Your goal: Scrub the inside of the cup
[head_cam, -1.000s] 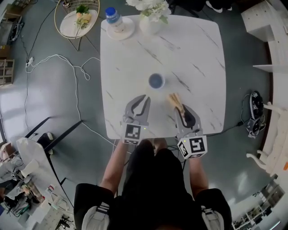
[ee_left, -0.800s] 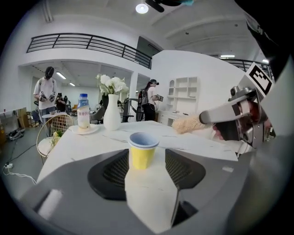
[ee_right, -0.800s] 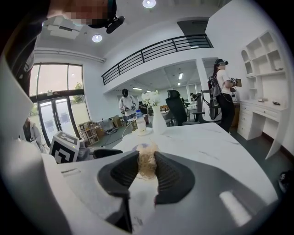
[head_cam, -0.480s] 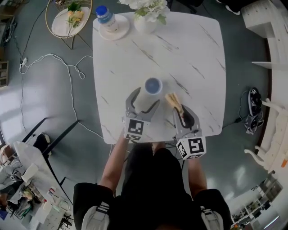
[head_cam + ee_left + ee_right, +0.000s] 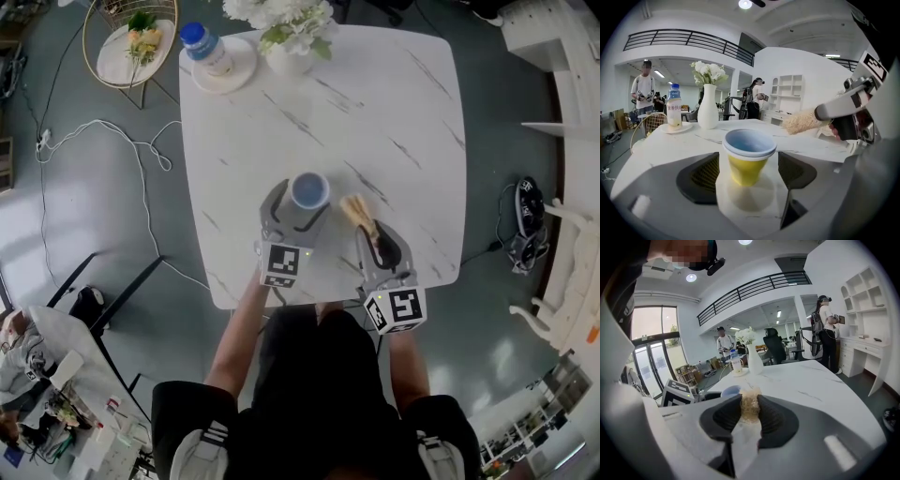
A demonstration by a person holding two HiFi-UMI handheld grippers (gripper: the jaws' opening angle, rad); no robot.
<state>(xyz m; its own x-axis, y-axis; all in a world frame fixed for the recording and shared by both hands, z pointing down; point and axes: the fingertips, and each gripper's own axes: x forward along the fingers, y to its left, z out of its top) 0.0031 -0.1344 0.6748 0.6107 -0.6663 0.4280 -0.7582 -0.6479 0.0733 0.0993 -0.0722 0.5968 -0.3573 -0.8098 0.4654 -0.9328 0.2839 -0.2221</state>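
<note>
A yellow cup with a blue inside (image 5: 309, 190) (image 5: 747, 159) stands upright on the white marble table (image 5: 375, 103). My left gripper (image 5: 298, 199) (image 5: 747, 171) reaches around it; its jaws are opening, with the cup between the pads and a gap on each side. To the right, my right gripper (image 5: 375, 231) (image 5: 750, 413) is shut on a tan fibrous scrubber (image 5: 359, 208) (image 5: 750, 405), which sticks out ahead of the jaws. The left gripper view shows the scrubber (image 5: 801, 122) to the cup's right, apart from it.
At the table's far side stand a blue-capped bottle (image 5: 202, 45) on a plate and a white vase of flowers (image 5: 286, 28). A round side table (image 5: 127, 47) and white cables (image 5: 103, 141) lie on the floor to the left. People stand in the background.
My left gripper moved forward from the near table edge until its jaws surround the cup, and they opened wide. The right gripper kept the scrubber and barely moved.
</note>
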